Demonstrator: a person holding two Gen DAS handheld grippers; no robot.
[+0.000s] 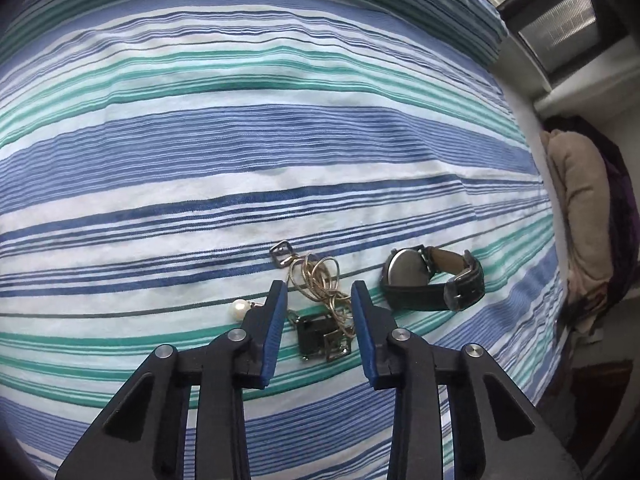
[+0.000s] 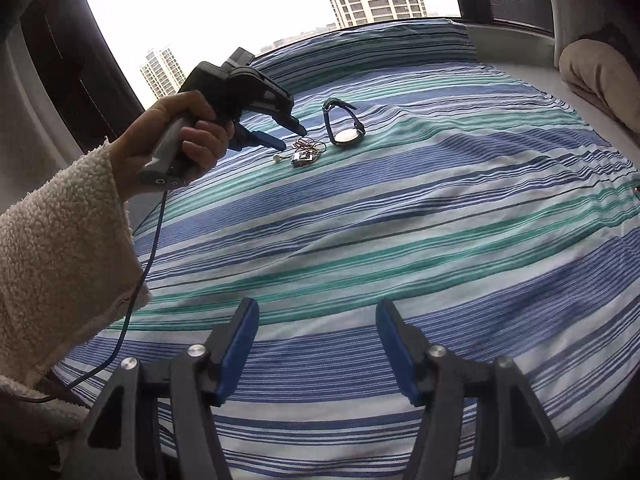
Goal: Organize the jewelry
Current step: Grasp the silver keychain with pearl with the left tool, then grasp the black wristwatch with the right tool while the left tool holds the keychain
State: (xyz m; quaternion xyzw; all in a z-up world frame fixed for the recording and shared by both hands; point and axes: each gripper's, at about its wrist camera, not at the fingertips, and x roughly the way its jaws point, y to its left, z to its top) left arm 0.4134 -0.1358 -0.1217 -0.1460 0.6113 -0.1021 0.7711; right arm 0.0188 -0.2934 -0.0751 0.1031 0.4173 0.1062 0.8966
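A tangled gold chain (image 1: 316, 276) lies on the striped bedspread (image 1: 280, 140), with a silver buckle-shaped piece (image 1: 282, 254) at its far end. A black square pendant (image 1: 314, 334) and a small silver square (image 1: 338, 346) lie at its near end. To the left sits a pearl earring (image 1: 239, 308); to the right, a dark-strapped wristwatch (image 1: 404, 274) lies face down. My left gripper (image 1: 319, 292) hovers just over the chain, jaws partly apart, pads not pressing on it. The right wrist view shows the left gripper (image 2: 291, 138) above the chain (image 2: 308, 146), beside the watch (image 2: 346, 136). My right gripper (image 2: 317, 312) stands open over bare bedspread.
A hand (image 2: 192, 132) in a fleece sleeve (image 2: 60, 240) holds the left gripper, its cable (image 2: 136, 292) hanging down. A beige folded blanket (image 1: 580, 208) lies past the bed's right edge. A window (image 2: 240, 8) stands behind the bed.
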